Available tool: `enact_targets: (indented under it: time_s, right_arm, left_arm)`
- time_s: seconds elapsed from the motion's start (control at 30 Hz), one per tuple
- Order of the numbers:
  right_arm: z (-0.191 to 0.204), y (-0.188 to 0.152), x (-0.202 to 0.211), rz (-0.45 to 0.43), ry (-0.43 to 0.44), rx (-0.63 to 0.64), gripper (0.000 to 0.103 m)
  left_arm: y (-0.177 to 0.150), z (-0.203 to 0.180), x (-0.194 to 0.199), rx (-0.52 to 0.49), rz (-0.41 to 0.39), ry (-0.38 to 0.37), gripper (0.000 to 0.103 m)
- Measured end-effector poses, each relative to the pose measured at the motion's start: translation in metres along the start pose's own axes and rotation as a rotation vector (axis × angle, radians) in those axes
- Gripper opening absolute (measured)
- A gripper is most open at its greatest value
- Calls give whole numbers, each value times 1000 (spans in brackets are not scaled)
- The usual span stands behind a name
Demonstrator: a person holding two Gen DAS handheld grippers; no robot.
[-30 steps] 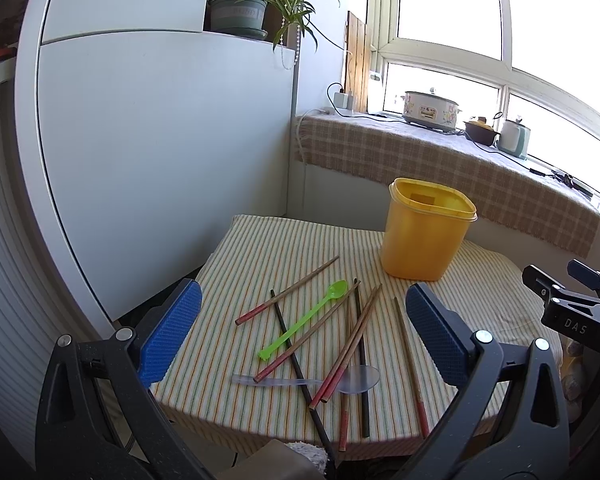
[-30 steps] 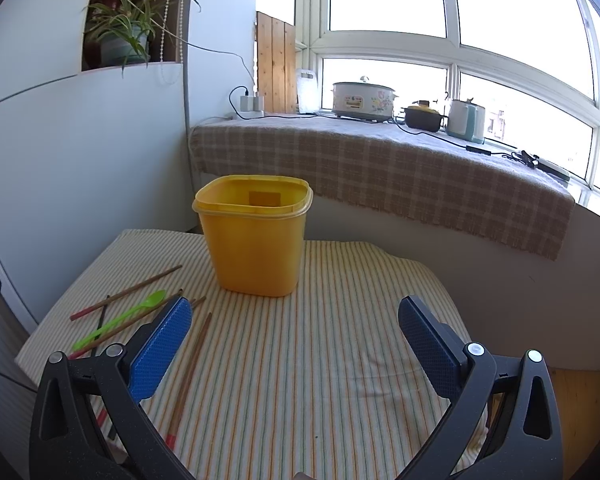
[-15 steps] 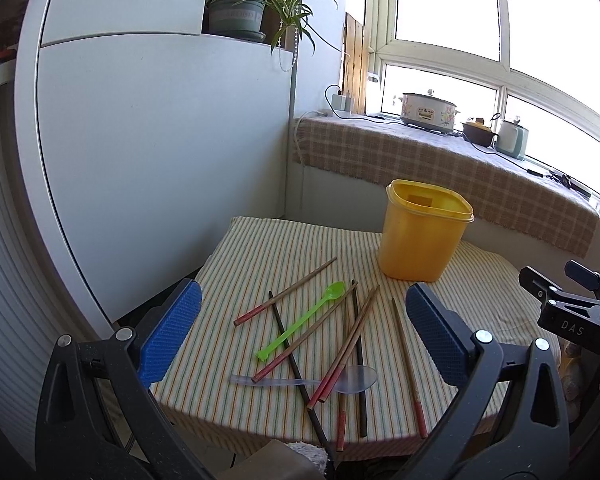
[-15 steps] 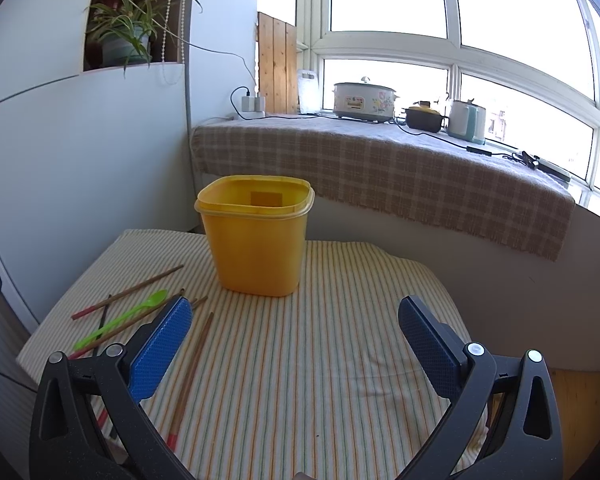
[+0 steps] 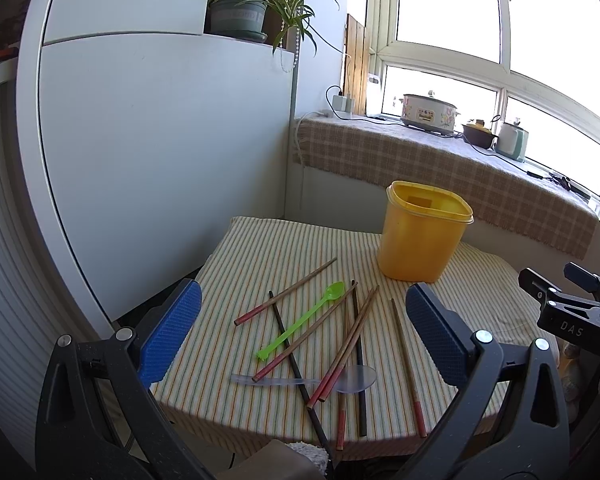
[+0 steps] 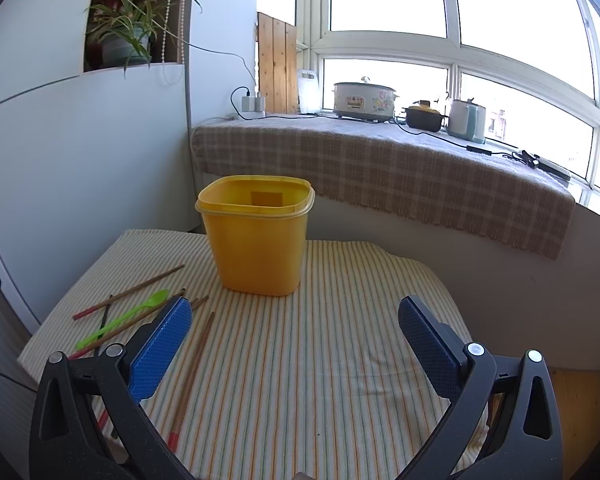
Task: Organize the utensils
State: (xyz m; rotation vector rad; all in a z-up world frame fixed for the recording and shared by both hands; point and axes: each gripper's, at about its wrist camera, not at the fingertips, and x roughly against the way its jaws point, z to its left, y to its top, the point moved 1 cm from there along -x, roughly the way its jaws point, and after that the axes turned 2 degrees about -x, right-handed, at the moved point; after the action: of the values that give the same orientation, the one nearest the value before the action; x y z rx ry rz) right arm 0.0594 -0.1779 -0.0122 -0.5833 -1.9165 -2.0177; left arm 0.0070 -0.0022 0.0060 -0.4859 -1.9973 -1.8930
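A yellow plastic tub point(image 5: 424, 236) stands upright and open on the striped tablecloth point(image 5: 268, 252); it also shows in the right wrist view point(image 6: 256, 236). Several brown and black chopsticks point(image 5: 348, 340) lie scattered and crossed near the front edge, with a green spoon point(image 5: 304, 320) among them and a clear spoon point(image 5: 352, 374) under them. My left gripper point(image 5: 300, 336) is open and empty, held above and in front of the pile. My right gripper point(image 6: 296, 340) is open and empty over the cloth, right of the chopsticks point(image 6: 188, 368) and green spoon point(image 6: 124, 318).
A white cabinet point(image 5: 160, 152) stands close on the left. Behind the table a checked-cloth sill point(image 6: 380, 172) carries a slow cooker point(image 6: 364, 100), a small pot and a kettle. The right gripper's body point(image 5: 572, 312) shows at the left view's right edge.
Both views have drifted slightly; the left gripper has pulled back a little from the table. Both grippers stay open and no utensil has moved.
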Motion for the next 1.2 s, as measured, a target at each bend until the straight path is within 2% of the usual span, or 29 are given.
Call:
enact_targets:
  time_s: [1.0, 1.2]
  right_arm:
    - [-1, 1, -3, 17, 10, -7, 102]
    - [1, -2, -9, 33, 15, -5, 102]
  left_arm:
    - [1, 0, 2, 5, -2, -2, 103]
    - [1, 5, -1, 1, 7, 21, 103]
